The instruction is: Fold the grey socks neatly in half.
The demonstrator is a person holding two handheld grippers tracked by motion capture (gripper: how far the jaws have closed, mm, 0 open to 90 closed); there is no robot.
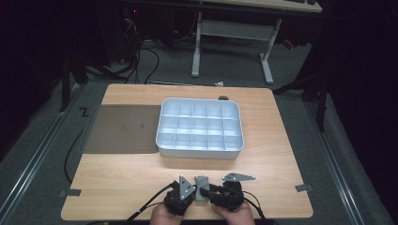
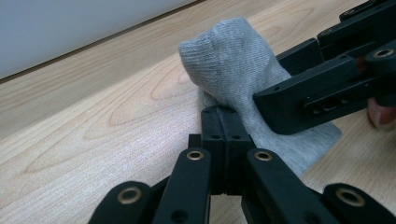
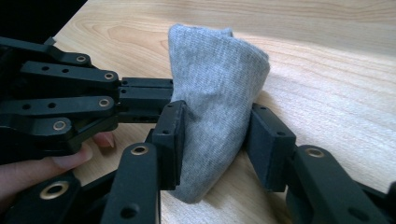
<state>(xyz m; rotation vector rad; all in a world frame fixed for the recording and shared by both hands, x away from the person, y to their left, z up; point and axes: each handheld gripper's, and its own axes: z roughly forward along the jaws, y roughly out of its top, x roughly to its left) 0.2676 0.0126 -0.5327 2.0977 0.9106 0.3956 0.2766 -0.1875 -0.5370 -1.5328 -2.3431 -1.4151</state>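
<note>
A small grey knitted sock (image 1: 202, 183) stands bunched up on the wooden table (image 1: 141, 173) near its front edge. My left gripper (image 1: 196, 193) is shut, and its jaw tips pinch the sock's (image 2: 224, 56) near edge in the left gripper view (image 2: 226, 116). My right gripper (image 1: 210, 192) comes in from the other side. Its two jaws press on either flank of the sock (image 3: 215, 70), which bulges up between them (image 3: 219, 135). The left gripper (image 3: 163, 95) meets the sock from the left in that view. A hand holds each gripper at the table edge.
A white tray (image 1: 162, 140) with several empty compartments sits at the table's middle, beyond the grippers. A dark mat (image 1: 122, 129) lies to its left. A small dark object (image 1: 223, 98) rests at the far edge. A desk frame (image 1: 267, 56) and cables stand on the floor behind.
</note>
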